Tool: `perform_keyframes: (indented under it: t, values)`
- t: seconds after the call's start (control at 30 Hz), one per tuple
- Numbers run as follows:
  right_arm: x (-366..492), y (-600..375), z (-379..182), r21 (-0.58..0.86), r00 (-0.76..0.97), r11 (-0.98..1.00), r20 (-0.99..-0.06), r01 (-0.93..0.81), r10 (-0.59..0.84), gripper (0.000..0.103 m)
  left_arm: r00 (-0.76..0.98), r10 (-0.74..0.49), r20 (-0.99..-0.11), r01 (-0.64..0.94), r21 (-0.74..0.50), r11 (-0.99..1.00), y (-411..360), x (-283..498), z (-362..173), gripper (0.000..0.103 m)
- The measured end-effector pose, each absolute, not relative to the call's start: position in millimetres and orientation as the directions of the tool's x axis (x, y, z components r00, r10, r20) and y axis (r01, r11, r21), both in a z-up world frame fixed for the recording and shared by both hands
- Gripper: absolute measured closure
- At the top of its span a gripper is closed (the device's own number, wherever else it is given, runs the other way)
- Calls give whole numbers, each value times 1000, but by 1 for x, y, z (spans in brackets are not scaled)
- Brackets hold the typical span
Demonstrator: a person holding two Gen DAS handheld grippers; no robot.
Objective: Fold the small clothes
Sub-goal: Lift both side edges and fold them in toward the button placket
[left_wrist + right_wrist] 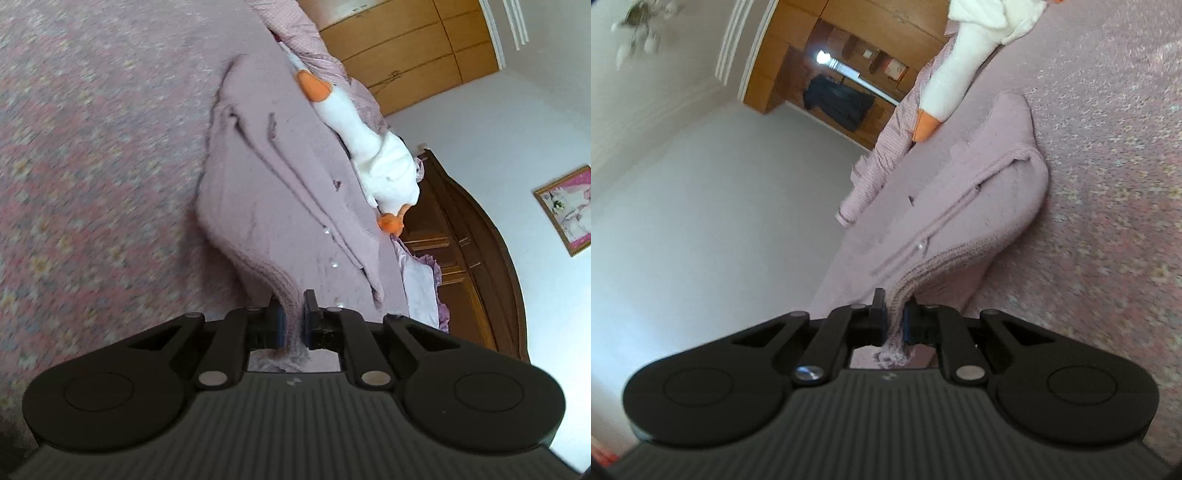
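— Two hand-held grippers, one garment: on my feeds the left hand-held gripper (294,320) has its pads clamped on the ribbed hem of a mauve knit cardigan (280,192), and the right hand-held gripper (894,320) is pinched on another stretch of the same ribbed edge.

— Where does the cardigan lie?

— It is lifted at the hem end, where both grippers hold it, and the rest drapes down onto a bed covered by a pink patterned bedspread (92,147). In the left wrist view I see the button placket running up the fabric, with small clear buttons (326,231) catching the light. The right wrist view shows the same placket and one button (921,245).

— Anything beside it?

— One white plush goose (373,147) with an orange beak and orange feet lies along the far edge of the cardigan, touching or just beside it; I cannot tell which. A striped pink cloth (886,147) lies bunched past the goose.

— And the room behind?

— Wooden wardrobe doors (406,48) stand beyond the bed, a dark carved headboard (476,258) sits at one end, and a framed pink picture (569,210) hangs on the white wall. The right wrist view catches a ceiling lamp (639,26), blurred, and a dark garment (834,103) hanging at the wardrobe.
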State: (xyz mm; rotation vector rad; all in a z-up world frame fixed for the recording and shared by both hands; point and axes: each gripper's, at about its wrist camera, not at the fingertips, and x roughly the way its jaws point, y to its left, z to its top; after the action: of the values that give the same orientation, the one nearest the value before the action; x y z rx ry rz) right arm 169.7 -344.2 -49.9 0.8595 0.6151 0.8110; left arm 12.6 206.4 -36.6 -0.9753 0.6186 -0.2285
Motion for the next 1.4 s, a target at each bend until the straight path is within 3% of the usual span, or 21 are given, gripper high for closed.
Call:
perform_keyframes:
  t: [0.6, 0.93, 1.27, 1.4]
  values:
    - [271, -293, 13, 761, 564, 412, -75, -500, 823, 91, 876, -408, -257, 19, -827, 562, 222, 96, 37, 93]
    - [337, -281, 34, 706, 678, 458, 44, -540, 733, 91, 925, -326, -196, 45, -795, 605, 246, 175, 72, 93]
    - [437, -275, 17, 709, 767, 544, -8, -448, 642, 91, 937, -282, -207, 23, -768, 640, 266, 277, 61, 93]
    - [457, -264, -15, 709, 769, 587, -100, -390, 632, 91, 925, -256, -280, -44, -749, 661, 271, 309, 28, 93]
